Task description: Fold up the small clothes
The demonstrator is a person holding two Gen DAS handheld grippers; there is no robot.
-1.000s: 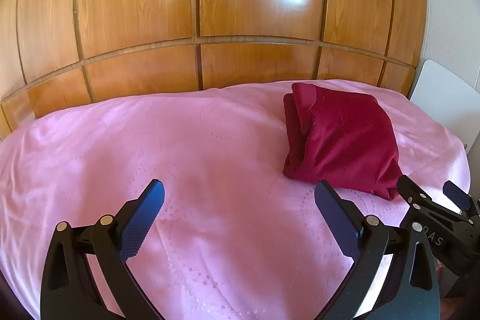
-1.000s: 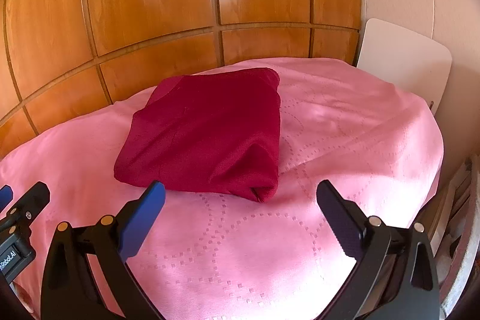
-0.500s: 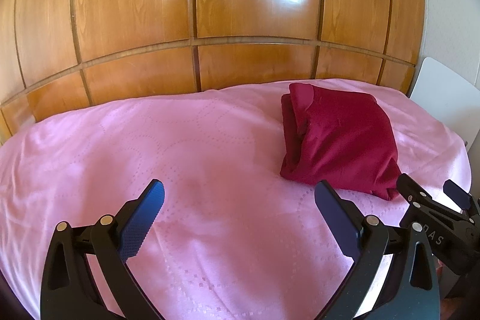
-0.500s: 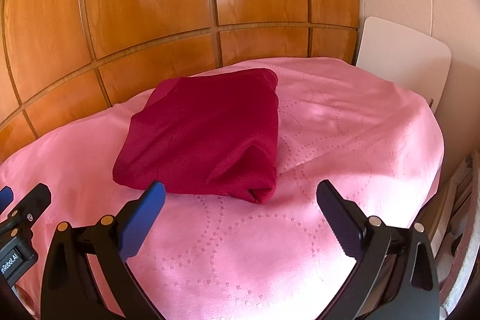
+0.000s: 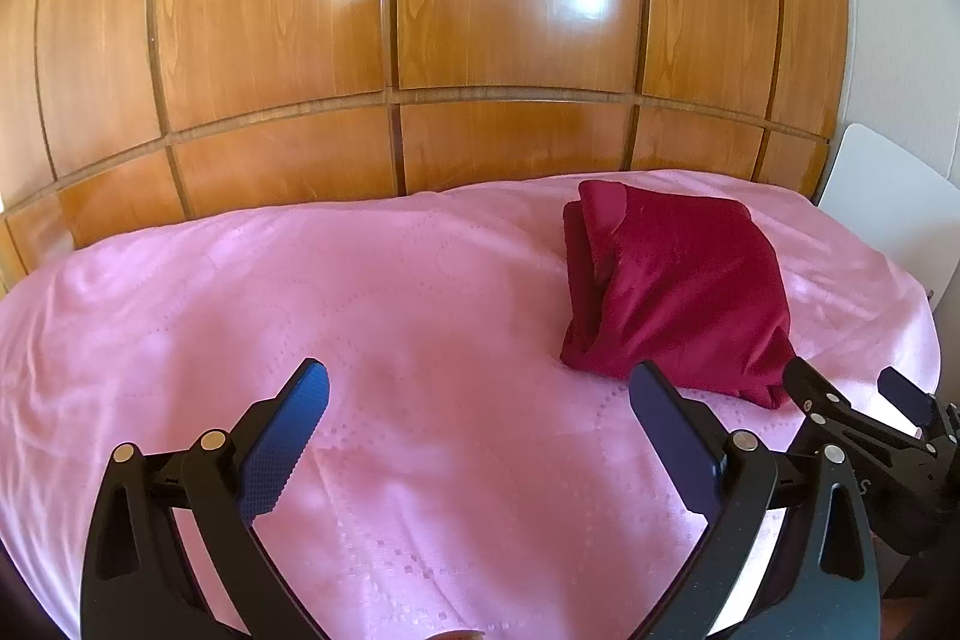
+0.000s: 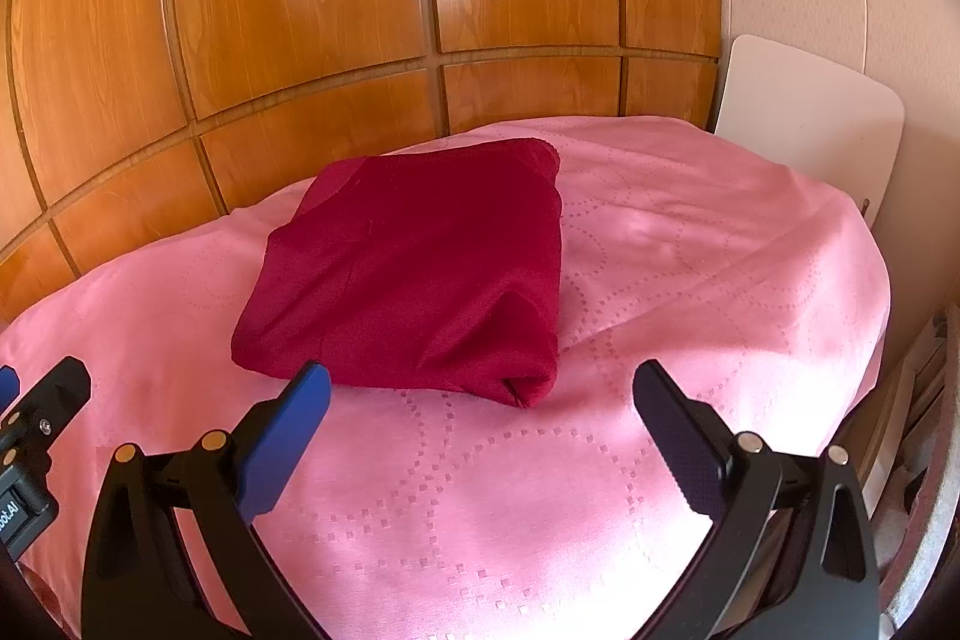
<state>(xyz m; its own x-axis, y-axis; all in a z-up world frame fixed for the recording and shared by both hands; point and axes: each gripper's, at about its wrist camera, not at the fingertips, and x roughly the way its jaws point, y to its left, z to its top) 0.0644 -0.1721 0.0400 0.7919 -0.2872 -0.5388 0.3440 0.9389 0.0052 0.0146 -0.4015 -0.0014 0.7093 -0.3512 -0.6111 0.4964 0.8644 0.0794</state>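
garment: we see a dark red garment [image 6: 414,268] folded into a thick, roughly square bundle, lying flat on the pink bedspread [image 6: 600,490].
garment place: it sits toward the far edge of the bed, near the far right corner as our left wrist view [image 5: 678,292] shows it, close to the wooden panel wall [image 5: 480,40] but not touching it.
garment axis: in our right wrist view the bundle runs slightly longer from near to far; its rounded fold faces the near edge of the bed, with one puffed corner at its near right.
garment layers: from our left wrist view the stacked open edges show along its left side.
containers: we find none on the bed; the garment is the only loose thing on the bedspread.
left gripper: our left gripper [image 5: 474,412] has its blue-padded fingers spread wide, nothing between them, above bare bedspread near the near edge, well left of the garment.
right gripper: our right gripper [image 6: 480,400] is also spread wide and holds nothing; it hangs just short of the garment's near edge, and we cannot tell whether its left finger touches the cloth.
beside the bed: a white board [image 6: 804,112] leans past the right edge.
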